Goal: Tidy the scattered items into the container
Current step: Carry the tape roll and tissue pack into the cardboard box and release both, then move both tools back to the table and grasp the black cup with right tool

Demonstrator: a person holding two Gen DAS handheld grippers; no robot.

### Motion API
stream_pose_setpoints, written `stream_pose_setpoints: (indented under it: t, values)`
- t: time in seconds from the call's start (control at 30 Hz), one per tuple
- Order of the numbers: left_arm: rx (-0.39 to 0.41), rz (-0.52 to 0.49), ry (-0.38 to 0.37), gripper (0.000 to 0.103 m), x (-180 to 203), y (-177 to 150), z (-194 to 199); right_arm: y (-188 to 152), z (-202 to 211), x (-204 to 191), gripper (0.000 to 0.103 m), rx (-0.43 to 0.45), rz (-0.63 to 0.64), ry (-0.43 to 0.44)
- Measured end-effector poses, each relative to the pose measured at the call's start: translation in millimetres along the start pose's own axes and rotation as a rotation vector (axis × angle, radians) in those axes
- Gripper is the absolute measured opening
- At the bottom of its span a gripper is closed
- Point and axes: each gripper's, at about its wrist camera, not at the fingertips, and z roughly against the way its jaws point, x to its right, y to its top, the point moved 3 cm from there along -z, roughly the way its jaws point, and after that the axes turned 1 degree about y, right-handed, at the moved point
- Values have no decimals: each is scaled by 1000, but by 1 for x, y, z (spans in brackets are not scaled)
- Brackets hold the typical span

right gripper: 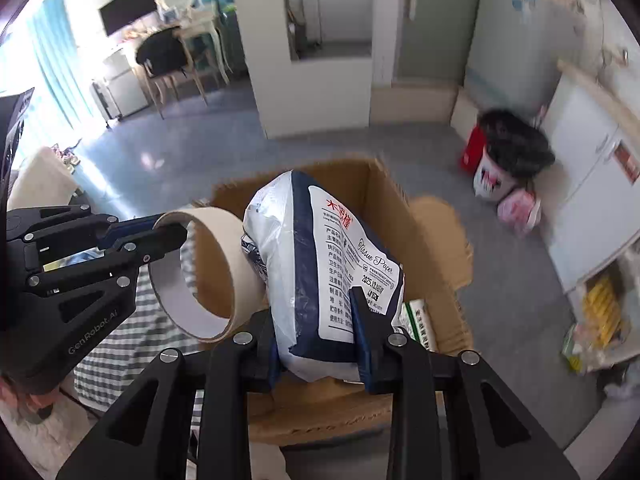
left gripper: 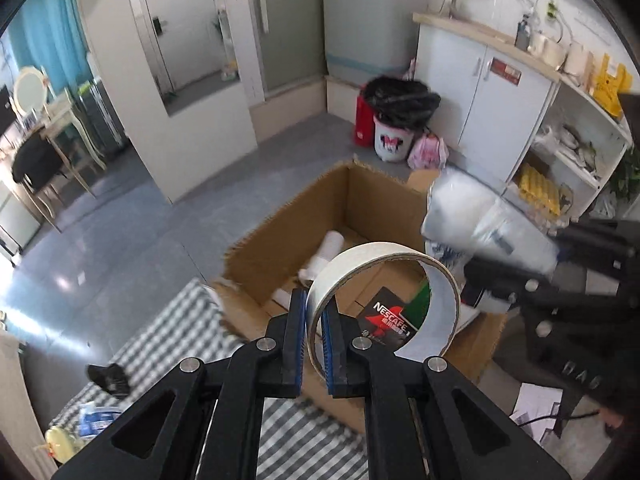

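My left gripper (left gripper: 314, 304) is shut on the rim of a wide roll of beige tape (left gripper: 384, 280) and holds it above the open cardboard box (left gripper: 288, 232). It also shows in the right wrist view (right gripper: 172, 232) with the tape roll (right gripper: 208, 276). My right gripper (right gripper: 316, 320) is shut on a white and navy pack of tissue paper (right gripper: 320, 264), held above the same box (right gripper: 432, 240); the pack is blurred in the left wrist view (left gripper: 480, 216). In the box lie a black Nescafe packet (left gripper: 386, 316) and a white roll (left gripper: 328, 248).
The box stands on a grey checked cloth (left gripper: 168, 344) with a black item (left gripper: 110, 376) and a blue packet (left gripper: 96, 416) on it. A bin with a black bag (left gripper: 396, 120), a white cabinet (left gripper: 480, 92) and open shelves (left gripper: 576, 160) stand behind.
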Motion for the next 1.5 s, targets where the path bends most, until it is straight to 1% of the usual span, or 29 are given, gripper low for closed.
stream_pose_setpoints:
  t: [0.1, 0.2, 0.23, 0.27, 0.3, 0.33, 0.37, 0.4, 0.43, 0.47, 0.5, 0.6, 0.8, 0.93, 1.0, 1.07, 1.13, 1.2, 1.27, 1.33, 1.4, 1.43, 1.5]
  values:
    - [-61, 3, 7, 8, 3, -2, -38, -4, -29, 18, 28, -61, -45, 4]
    - [-118, 8, 22, 10, 3, -11, -65, -1, -38, 21, 31, -60, -53, 35]
    - [-133, 5, 32, 11, 4, -13, -72, 0, -39, 20, 36, -58, -43, 37]
    - [-151, -1, 46, 16, 5, -15, -79, 1, -38, 17, 48, -54, -29, 38]
    - [-163, -4, 52, 24, 5, -15, -83, 2, -38, 13, 56, -47, -22, 34]
    - [-177, -4, 53, 32, 5, -16, -86, 2, -36, 10, 71, -38, -21, 23]
    - [-182, -4, 55, 59, 3, -19, -84, 2, -34, 9, 74, -28, -21, 11]
    - [-175, -6, 70, 86, 3, -19, -82, 3, -32, 8, 74, -18, -22, 7]
    - [-153, -8, 89, 94, 1, -18, -78, 5, -31, 7, 74, -12, -26, 13]
    - [-111, -15, 111, 99, 1, -18, -70, 5, -29, 6, 74, -5, -33, 21]
    - [-92, -24, 119, 99, 0, -18, -63, 6, -28, 6, 74, 1, -42, 30]
    - [-74, -33, 111, 99, -3, -20, -48, 5, -17, 1, 74, 24, -48, 40]
    - [-42, 1, 118, 99, -24, -23, -25, 9, 9, -9, 74, 81, -41, 57]
    - [-22, 22, 139, 99, -39, -36, -1, 6, 28, -29, 74, 109, -4, 74]
    - [-16, 40, 153, 99, -51, -46, 10, 4, 37, -49, 74, 121, 35, 91]
    - [-27, 71, 169, 100, -66, -60, 24, 1, 42, -68, 74, 124, 77, 107]
    - [-39, 124, 189, 100, -90, -79, 43, -1, 46, -92, 74, 122, 133, 126]
    - [-34, 185, 214, 101, -119, -100, 68, -2, 49, -118, 74, 116, 192, 136]
    - [-46, 241, 240, 103, -148, -122, 87, 0, 48, -146, 74, 103, 251, 136]
    - [-68, 305, 286, 103, -178, -145, 101, 6, 43, -173, 74, 79, 294, 137]
    - [-81, 374, 356, 103, -207, -168, 111, 13, 32, -197, 74, 43, 319, 148]
    - [-87, 402, 374, 103, -218, -179, 114, 17, 24, -212, 74, 21, 335, 160]
    - [-98, 458, 377, 103, -236, -203, 114, 23, 7, -243, 74, -11, 371, 182]
